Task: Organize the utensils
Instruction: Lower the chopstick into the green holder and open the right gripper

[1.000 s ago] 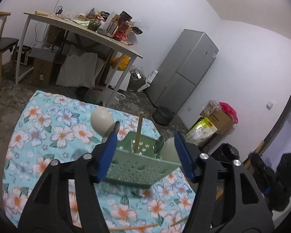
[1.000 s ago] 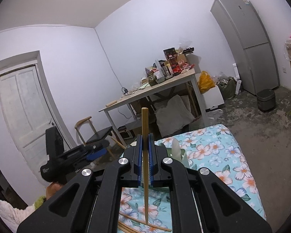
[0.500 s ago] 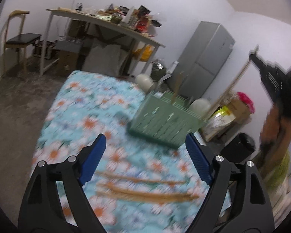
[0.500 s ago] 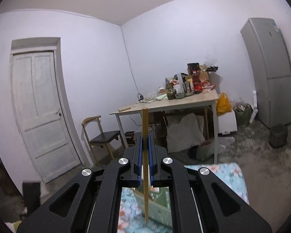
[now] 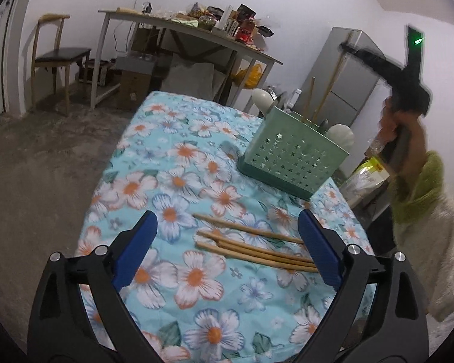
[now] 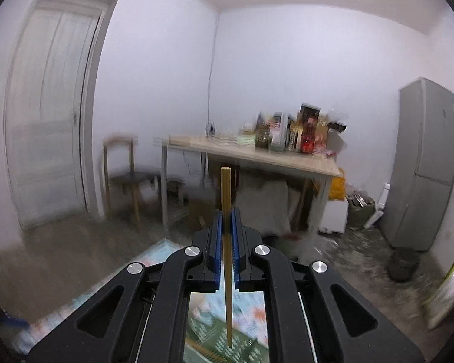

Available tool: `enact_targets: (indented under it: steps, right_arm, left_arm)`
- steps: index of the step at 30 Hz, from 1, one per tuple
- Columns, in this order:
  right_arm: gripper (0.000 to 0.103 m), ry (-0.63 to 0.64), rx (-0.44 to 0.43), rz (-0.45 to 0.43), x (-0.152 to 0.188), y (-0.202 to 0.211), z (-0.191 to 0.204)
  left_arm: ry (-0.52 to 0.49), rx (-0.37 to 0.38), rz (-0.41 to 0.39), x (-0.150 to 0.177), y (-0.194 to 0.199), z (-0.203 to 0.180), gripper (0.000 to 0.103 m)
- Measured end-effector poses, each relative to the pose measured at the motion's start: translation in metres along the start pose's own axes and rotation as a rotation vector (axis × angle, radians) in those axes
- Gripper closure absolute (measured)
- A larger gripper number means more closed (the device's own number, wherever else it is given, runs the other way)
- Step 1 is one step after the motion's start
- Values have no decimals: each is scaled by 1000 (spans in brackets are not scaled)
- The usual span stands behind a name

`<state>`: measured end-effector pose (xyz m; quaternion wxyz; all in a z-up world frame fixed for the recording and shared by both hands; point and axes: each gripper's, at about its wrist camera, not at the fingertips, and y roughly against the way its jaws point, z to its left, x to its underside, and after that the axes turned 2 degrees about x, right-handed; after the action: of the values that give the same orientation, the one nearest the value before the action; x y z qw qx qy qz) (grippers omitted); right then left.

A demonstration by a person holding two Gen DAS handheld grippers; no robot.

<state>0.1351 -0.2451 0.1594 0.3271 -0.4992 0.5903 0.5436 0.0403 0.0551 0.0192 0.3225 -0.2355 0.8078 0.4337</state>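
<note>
While my right gripper (image 6: 226,251) stays out of this reckoning except to say it is clamped on one chopstick (image 6: 226,242), held upright with its lower tip hanging over the green utensil caddy (image 6: 227,345), my attention goes to what lies under the left. My left gripper (image 5: 227,251) has its jaws opening wide, nothing between the pads, and it hovers above the loose chopsticks (image 5: 251,246) on the flowered table (image 5: 172,181). From that gripper's view they lie side by side at about one o'clock, running crosswise, their far ends passing behind the right-hand finger. The caddy (image 5: 290,154) stands farther off at roughly one o'clock too, already bearing a couple of sticks and pale spoons.

I judge these sticks light, stiff and slick, apt to roll on the soft cloth and to pivot if pinched near an end. I would take one near its middle, across its width, singling out the nearest-lying stick that sits apart from the bunch, since the touching ones may come up together.
</note>
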Motion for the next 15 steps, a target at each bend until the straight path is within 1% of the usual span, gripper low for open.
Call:
enact_targets:
  steps: [1,3,4,5,6,7,8,10,15]
  right_arm:
    - [97,32,5,26,8,-4,8]
    - [95,54,-8,51,19,-2,17]
    - [92,54,-11,55,21,1,18]
    - [81,49,-9,55,22,5,18]
    - [74,33,-8,49,22,13,16]
    - [63,15,-13,38,22,20,14]
    - [58,-7,-18,23,21,31,10]
    - [45,-45,-22,2,22,51,2]
    - [38,-189,-93,-24,30,96,-16]
  left_arm:
    - [2,5,6,1,-1,0,13]
    - [-6,13,18,4,-3,-2,13]
    - [-11,14,20,4,-5,-4,13]
    - [-19,15,22,5,-6,-5,13]
    - [-26,16,22,5,-7,-5,12]
    - [-29,16,23,6,-8,-6,12]
    - [-31,17,25,6,-9,-6,12]
    - [-30,21,30,7,-12,-7,12]
    - [-24,22,46,8,-21,-6,12]
